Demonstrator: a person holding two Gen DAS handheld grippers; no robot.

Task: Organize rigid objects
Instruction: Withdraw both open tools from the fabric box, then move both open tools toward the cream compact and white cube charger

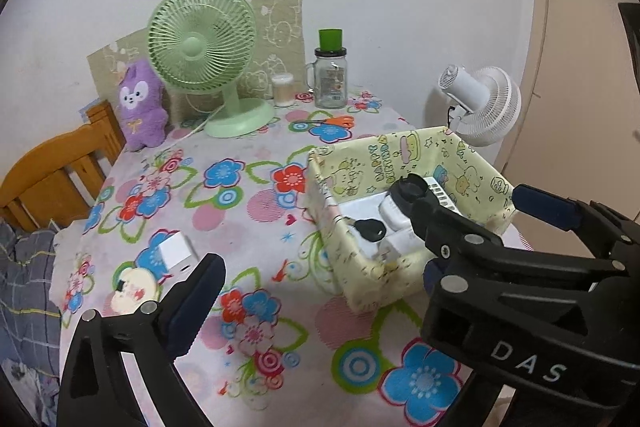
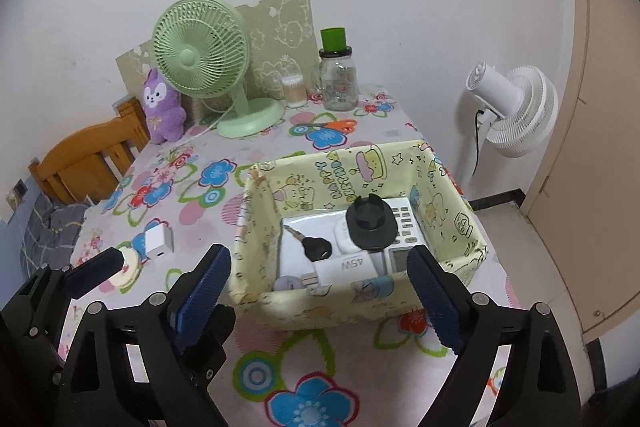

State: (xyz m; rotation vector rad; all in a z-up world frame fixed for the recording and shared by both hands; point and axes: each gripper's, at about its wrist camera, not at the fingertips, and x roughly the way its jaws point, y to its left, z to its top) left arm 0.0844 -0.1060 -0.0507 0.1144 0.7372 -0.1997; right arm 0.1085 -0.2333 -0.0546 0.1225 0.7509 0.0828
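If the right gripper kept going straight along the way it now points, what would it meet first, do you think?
Most likely the near wall of the yellow fabric basket, which lies straight ahead of the open right gripper. Depth is hard to judge; a slightly higher line would reach the white charger inside.

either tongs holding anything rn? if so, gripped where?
Nothing held. Left tongs and right tongs both stand open and empty; the key and the other items lie in the fabric box.
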